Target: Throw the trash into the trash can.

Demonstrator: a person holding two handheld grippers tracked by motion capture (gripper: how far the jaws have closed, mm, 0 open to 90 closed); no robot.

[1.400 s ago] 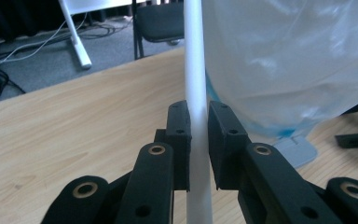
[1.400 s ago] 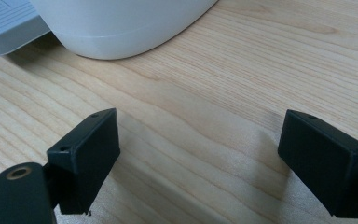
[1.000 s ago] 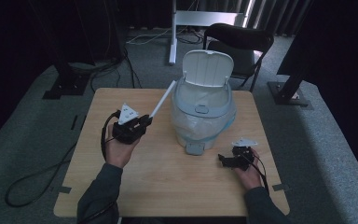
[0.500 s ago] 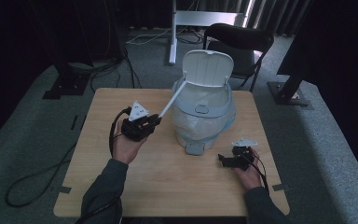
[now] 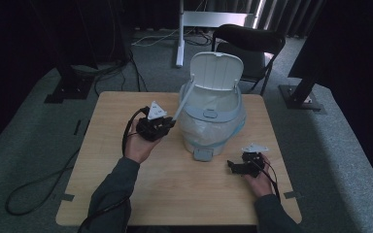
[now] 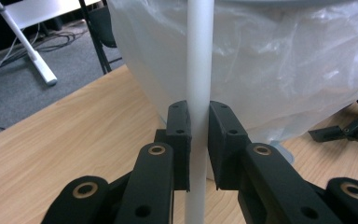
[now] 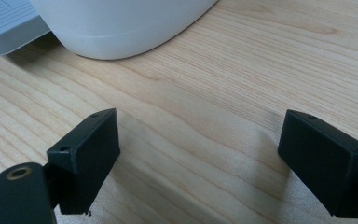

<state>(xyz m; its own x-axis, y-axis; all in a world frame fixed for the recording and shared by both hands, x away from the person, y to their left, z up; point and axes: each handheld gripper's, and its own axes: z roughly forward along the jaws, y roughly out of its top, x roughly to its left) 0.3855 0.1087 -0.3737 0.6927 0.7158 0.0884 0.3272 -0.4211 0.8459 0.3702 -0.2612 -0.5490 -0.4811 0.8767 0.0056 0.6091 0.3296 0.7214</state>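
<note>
Between the fingers: the left gripper (image 5: 167, 125) is clamping a white tube (image 6: 199, 88), one pad (image 6: 179, 140) pressing each side of it.
Tube, place: it is rising from the fingers up and away toward the open bin (image 5: 213, 114), its far end sitting at the bin's rim in the high view; its lower end is passing down below the fingers, out of the left gripper view.
Tube, look: plain matt white, round, straight, even in width along the whole visible length, no marks or caps showing.
Tube, handling: likely light and stiff, probably hollow plastic; the smooth round wall is looking prone to twist or slide between flat pads, so a firm squeeze is wanted.
Tube, hold: the grip is sitting low on the length, leaving a long part beyond the fingers free to swing; taking it nearer the middle would probably steady it.
Bin: white, lid (image 5: 216, 70) standing open, clear liner bag (image 6: 279, 70) just behind the fingers.
Right gripper (image 7: 200, 158): fingers standing wide apart, holding nothing, resting over bare wooden surface (image 7: 242, 70) near the bin's foot.
</note>
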